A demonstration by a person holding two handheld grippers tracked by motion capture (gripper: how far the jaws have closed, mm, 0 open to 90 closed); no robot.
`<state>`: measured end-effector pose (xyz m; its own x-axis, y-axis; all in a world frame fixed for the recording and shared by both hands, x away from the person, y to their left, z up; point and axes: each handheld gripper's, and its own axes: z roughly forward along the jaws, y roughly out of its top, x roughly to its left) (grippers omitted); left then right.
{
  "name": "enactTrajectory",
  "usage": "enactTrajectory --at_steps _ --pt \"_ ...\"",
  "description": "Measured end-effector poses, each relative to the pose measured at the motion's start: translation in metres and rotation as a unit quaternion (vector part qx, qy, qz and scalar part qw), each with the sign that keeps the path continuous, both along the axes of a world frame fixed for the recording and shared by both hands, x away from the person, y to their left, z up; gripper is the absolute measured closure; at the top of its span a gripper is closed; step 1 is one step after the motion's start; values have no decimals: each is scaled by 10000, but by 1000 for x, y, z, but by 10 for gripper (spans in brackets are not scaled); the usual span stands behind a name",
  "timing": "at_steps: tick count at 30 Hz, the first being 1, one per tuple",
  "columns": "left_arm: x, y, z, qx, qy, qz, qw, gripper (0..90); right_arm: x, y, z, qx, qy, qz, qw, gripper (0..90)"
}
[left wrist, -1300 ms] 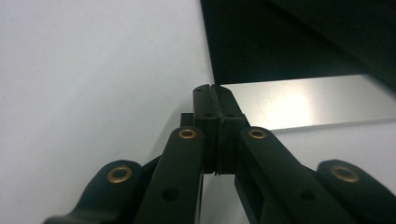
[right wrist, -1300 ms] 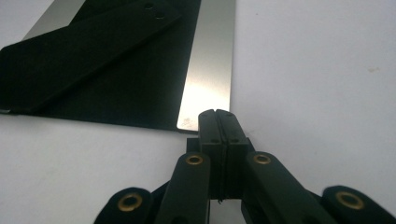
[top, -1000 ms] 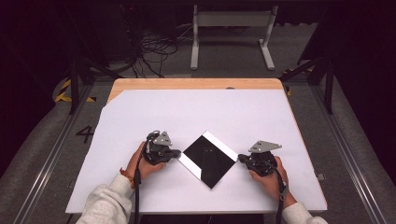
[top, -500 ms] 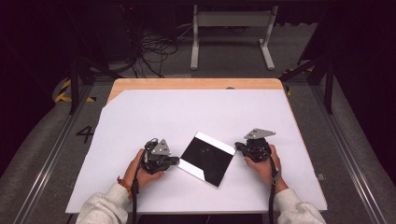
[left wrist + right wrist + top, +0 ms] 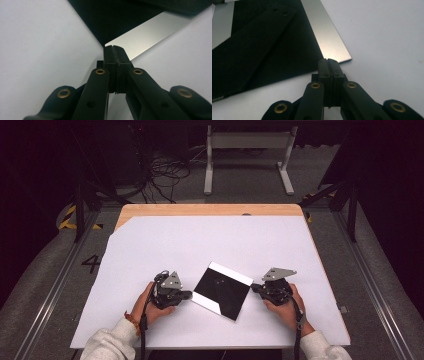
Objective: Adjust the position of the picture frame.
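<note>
Sheet: a black square sheet (image 5: 222,290) with a silvery strip along two opposite edges lies flat on the white desk (image 5: 210,245), near its front edge, between the two hands.
Sheet, change: a second ago it sat as a diamond, one corner toward the person; now it is turned part of the way round, with its left corner nearer the left hand.
Left gripper (image 5: 186,294): fingers (image 5: 110,56) clenched on nothing, tips at the sheet's left corner, right where black meets the silvery strip.
Left gripper, change: it sits a little lower and further right than before, close against the sheet.
Right gripper (image 5: 256,288): fingers (image 5: 335,67) pressed together and empty, tips at the sheet's right corner on the silvery strip.
Right gripper, change: it has come in leftward to the sheet.
</note>
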<state>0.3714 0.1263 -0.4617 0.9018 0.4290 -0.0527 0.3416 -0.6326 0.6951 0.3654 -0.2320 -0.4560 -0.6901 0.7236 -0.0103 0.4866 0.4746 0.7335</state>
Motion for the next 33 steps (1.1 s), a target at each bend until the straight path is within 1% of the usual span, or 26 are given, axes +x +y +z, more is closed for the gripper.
enactTrajectory --at_steps 2,5,8,14,16,17,18,21,22,24,26,27,29,32,33 --pt "-2 1 0 -13 6 12 10000 899 3 4 1 17 -35 -12 10000 900" --pt "-5 2 -1 -93 47 19 9999 899 9 5 0 158 39 -105 9998 900" --pt "-8 3 -1 -76 25 10 10000 899 13 10 1 74 -5 -130 9999 900" --pt "-13 3 -2 -82 20 -22 10000 900 25 17 0 76 -46 -167 9998 900" --pt "-14 3 -2 -120 57 1 9999 900 28 18 0 93 -51 -177 9998 900" --pt "-14 3 -2 -122 39 1 9999 900 30 19 0 100 -46 -181 9998 900" --pt "-15 2 -2 -125 55 0 9999 900 31 20 0 74 -58 -177 9998 900" --pt "-16 1 -2 -101 36 -3 9999 900 34 21 0 52 -84 -185 9998 900" --pt "-16 0 -2 -103 60 8 9999 900 35 22 0 22 -135 -208 9997 900" --pt "-16 -1 -2 -150 86 42 9998 900 36 22 0 23 -143 -217 9997 900" --pt "-18 -3 -2 -100 38 43 9999 900 38 22 -1 49 -151 -243 9996 900" --pt "-18 -4 -2 -103 34 43 9999 900 39 22 -2 -25 -155 -278 9995 900" --pt "-18 -4 -2 -130 53 34 9999 900 40 21 -2 47 -146 -308 9994 900" --pt "-18 -5 -2 -140 55 52 9999 900 39 21 -2 21 -166 -302 9994 900" --pt "-19 -7 -2 -103 6 57 9999 900 39 21 -2 5 -174 -287 9994 900"
